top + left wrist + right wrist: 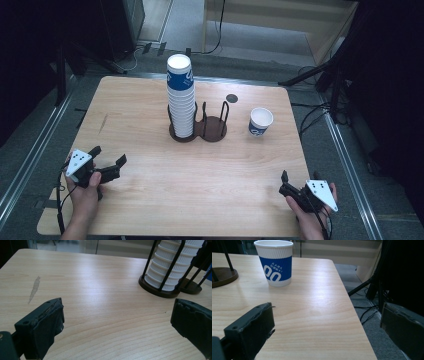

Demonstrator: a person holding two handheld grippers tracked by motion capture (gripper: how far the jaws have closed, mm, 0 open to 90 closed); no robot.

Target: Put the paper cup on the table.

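I see light wooden table. Dark two-ring cup holder sits ahead of left gripper, cup stack in its left ring. Single paper cup stands ahead of right gripper. Pale scuff left of left gripper.

Each hand carries a black gripper: the left gripper and right gripper both bear a grey three-cornered plate dotted with small dark marks, and dark cables trail back; their jaws are blocky, matte, with rough padded faces and a round hole
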